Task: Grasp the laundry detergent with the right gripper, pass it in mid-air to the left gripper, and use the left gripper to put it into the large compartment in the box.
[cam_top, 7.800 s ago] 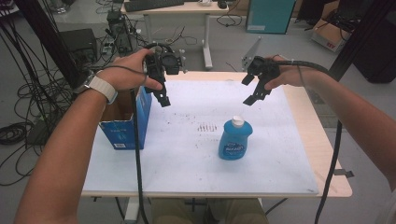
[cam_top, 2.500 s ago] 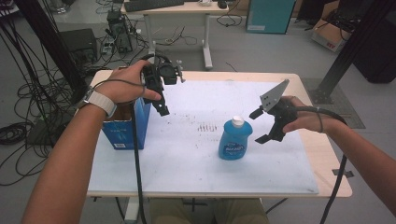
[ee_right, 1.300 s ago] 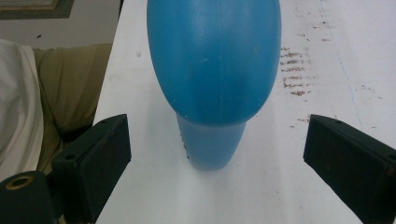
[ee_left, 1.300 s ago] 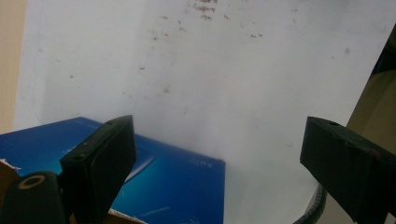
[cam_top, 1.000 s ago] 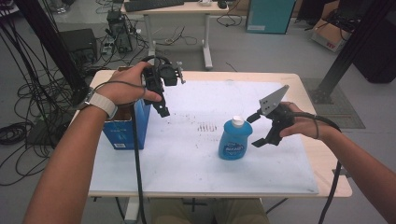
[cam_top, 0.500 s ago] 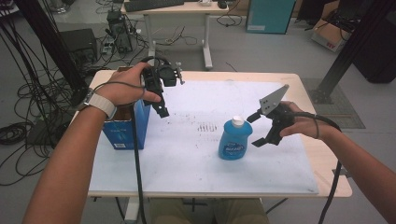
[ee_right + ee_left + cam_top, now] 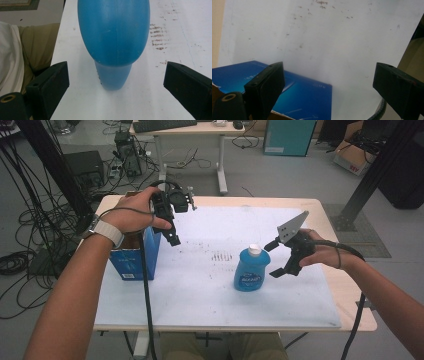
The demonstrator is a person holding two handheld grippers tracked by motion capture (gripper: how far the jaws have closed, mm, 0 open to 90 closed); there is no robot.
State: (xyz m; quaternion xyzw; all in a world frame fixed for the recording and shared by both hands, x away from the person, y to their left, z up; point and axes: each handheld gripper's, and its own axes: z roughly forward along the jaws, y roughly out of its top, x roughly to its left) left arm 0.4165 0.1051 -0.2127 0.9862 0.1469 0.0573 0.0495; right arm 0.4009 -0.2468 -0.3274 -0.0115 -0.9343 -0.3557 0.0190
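A blue soap bottle (image 7: 251,272) with a white cap (image 7: 255,250) stands upright near the middle of the white table mat (image 7: 200,290). My right gripper (image 7: 271,261) is just to the right of it and points at it, jaws open. In the right gripper view the bottle (image 7: 115,32) sits close ahead of the open right gripper (image 7: 116,73), with its pads (image 7: 53,75) apart from it. My left gripper (image 7: 172,237) hovers open over the right side of an open blue cardboard box (image 7: 134,257). In the left gripper view the left gripper (image 7: 329,75) holds nothing above the box (image 7: 299,95).
Dark stains (image 7: 222,255) mark the mat left of the bottle. The wooden table edge (image 7: 350,285) shows to the right of the mat. A cable (image 7: 146,290) trails from the left gripper towards the front. Another desk (image 7: 190,127) and floor cables lie beyond the table.
Since the earliest frame my right gripper has come down from the back of the table to the bottle's right side. Over the last second nothing has moved.
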